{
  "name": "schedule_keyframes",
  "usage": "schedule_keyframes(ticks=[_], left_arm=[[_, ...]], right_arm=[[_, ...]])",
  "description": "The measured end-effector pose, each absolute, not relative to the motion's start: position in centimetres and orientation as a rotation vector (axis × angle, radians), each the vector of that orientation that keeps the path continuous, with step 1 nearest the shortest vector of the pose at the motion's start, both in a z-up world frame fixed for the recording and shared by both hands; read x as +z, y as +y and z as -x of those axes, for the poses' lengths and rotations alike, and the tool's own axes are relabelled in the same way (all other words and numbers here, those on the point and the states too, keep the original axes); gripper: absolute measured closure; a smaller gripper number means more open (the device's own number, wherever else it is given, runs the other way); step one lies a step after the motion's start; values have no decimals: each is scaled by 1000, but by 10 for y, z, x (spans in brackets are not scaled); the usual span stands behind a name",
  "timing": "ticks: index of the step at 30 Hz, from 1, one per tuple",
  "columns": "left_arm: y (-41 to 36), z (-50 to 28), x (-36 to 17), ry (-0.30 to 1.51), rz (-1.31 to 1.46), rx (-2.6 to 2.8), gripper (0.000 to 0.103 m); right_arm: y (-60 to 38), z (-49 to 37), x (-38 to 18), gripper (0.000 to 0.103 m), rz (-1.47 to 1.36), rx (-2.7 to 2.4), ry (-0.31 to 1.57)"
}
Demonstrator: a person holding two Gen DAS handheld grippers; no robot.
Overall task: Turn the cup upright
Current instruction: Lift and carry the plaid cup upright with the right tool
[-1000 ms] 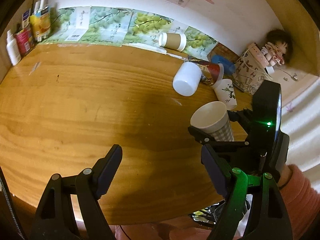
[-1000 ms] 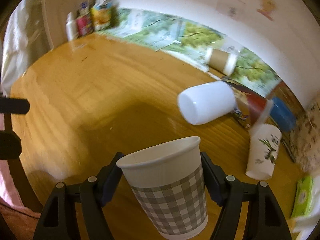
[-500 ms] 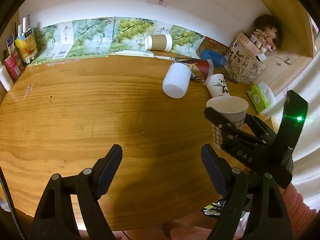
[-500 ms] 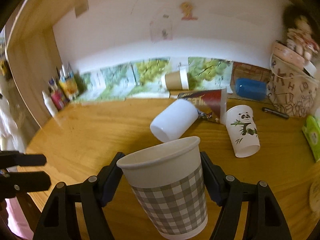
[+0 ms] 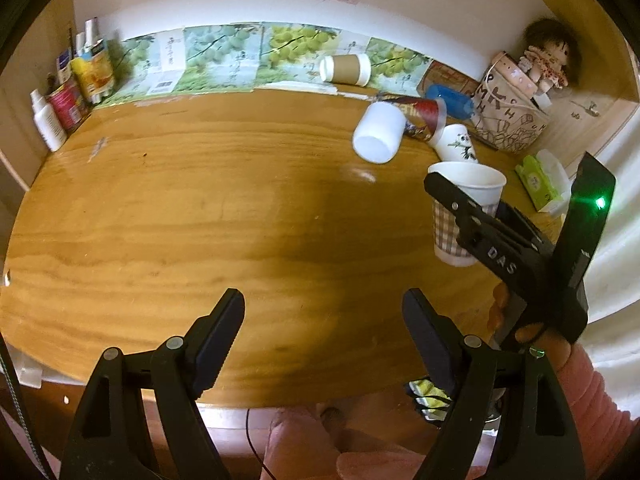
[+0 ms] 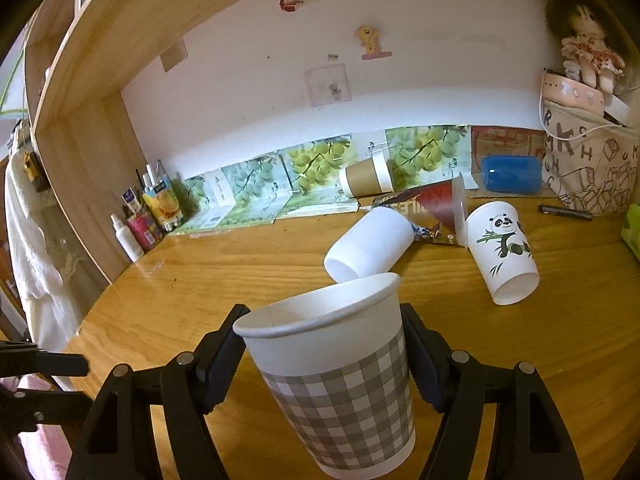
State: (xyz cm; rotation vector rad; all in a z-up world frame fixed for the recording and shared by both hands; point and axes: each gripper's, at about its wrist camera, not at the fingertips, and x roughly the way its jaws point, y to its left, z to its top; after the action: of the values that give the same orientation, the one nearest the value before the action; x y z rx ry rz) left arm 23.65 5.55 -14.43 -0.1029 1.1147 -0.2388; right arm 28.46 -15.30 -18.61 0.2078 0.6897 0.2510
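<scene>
My right gripper (image 6: 324, 348) is shut on a grey-checked paper cup (image 6: 340, 376), mouth up and nearly upright, its base at or just above the wooden table (image 6: 240, 272). The left wrist view shows that cup (image 5: 460, 216) held by the right gripper (image 5: 464, 204) at the table's right side. My left gripper (image 5: 324, 332) is open and empty over the table's near edge. A plain white cup (image 6: 368, 244), a panda cup (image 6: 500, 252), a red cup (image 6: 436, 204) and a brown sleeved cup (image 6: 366, 178) lie on their sides behind.
A blue cylinder (image 6: 510, 174), a printed bag (image 6: 588, 164) with a doll (image 6: 588, 48) and a green wipes pack (image 5: 540, 180) stand at the back right. Bottles and cartons (image 6: 148, 216) stand at the back left. Grape-print leaflets (image 6: 312, 168) line the wall.
My right gripper has swung the checked cup level and lowered it toward the table on the right. The left gripper stays open over the near edge.
</scene>
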Motion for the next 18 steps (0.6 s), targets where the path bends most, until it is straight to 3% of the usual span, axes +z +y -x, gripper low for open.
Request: schedule_keyframes(ticks=[18], left_arm=[[65, -186, -153, 1127, 74, -166, 19]], right_arm=[[-147, -255, -206, 28, -193, 232, 674]])
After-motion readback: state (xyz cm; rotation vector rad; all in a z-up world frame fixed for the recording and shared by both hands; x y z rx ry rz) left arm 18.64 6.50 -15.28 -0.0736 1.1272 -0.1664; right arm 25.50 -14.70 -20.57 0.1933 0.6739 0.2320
